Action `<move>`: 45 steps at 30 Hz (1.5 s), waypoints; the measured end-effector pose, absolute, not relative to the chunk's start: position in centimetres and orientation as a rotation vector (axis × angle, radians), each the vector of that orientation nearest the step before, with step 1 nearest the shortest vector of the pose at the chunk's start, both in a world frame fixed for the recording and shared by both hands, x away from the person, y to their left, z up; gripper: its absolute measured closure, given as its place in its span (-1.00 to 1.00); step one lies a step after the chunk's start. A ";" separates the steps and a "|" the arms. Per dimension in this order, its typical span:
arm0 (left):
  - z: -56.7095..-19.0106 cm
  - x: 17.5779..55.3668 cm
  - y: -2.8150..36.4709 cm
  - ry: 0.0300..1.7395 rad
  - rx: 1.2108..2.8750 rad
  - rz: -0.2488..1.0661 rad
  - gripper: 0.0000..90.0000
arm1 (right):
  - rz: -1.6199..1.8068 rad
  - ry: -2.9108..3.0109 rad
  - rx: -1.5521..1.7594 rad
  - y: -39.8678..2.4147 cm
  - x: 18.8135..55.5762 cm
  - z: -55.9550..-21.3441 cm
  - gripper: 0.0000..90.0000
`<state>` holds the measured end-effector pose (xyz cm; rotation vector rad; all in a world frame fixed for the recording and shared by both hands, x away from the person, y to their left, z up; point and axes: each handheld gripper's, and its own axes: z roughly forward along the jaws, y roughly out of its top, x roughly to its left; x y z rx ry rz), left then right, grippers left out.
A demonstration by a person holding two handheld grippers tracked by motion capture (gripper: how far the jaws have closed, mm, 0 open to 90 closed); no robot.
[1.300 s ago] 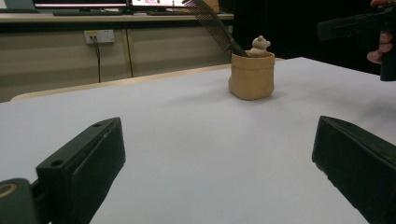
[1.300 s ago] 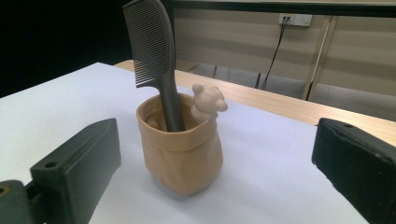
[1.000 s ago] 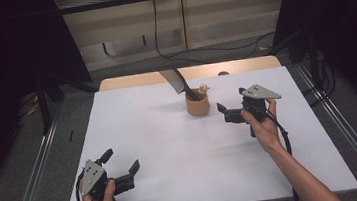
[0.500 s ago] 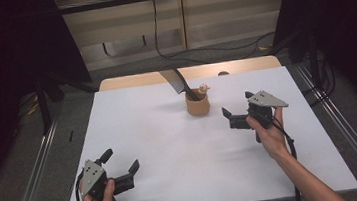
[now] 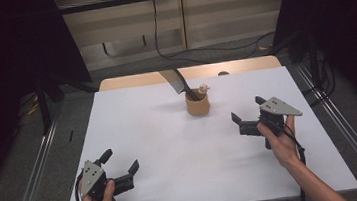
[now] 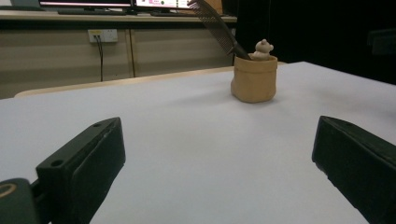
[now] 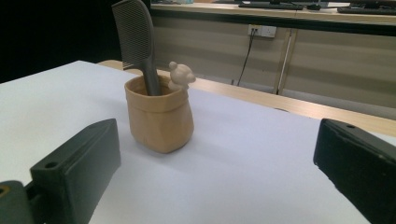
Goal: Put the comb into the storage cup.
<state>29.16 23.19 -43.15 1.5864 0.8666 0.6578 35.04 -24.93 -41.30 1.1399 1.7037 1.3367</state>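
Note:
A tan bag-shaped cup [image 5: 198, 105] [image 6: 254, 82] [image 7: 159, 119] stands upright near the far middle of the white table [image 5: 171, 146]. A grey comb [image 5: 178, 83] [image 7: 138, 44] leans out of it, and a small bear figure [image 5: 204, 88] [image 7: 180, 76] sits on its rim. My right gripper [image 5: 248, 113] is open, held above the table to the right of the cup and nearer the person, jaws pointing left toward it. My left gripper [image 5: 120, 163] is open near the front left corner, with nothing between its jaws.
A wooden table edge [image 5: 188, 72] runs behind the white top. Metal rails [image 5: 33, 176] flank both sides on the floor. Cables [image 5: 201, 50] lie on the floor behind, below a panelled wall with an outlet [image 6: 102, 35].
My right gripper has drawn back from the cup, moving right and toward the person. The left gripper has stayed in place.

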 end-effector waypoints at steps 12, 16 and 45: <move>-43.1 29.2 23.2 0.877 1.584 0.666 -0.94 | 1.317 1.682 1.156 -26.4 32.9 -42.3 -0.99; -43.1 29.1 23.3 0.868 1.578 0.671 -0.94 | 1.304 1.667 1.166 -26.7 31.6 -42.4 -0.99; -43.0 28.8 23.6 0.894 1.550 0.691 -0.95 | 1.256 1.524 1.220 -30.6 25.1 -42.5 -1.00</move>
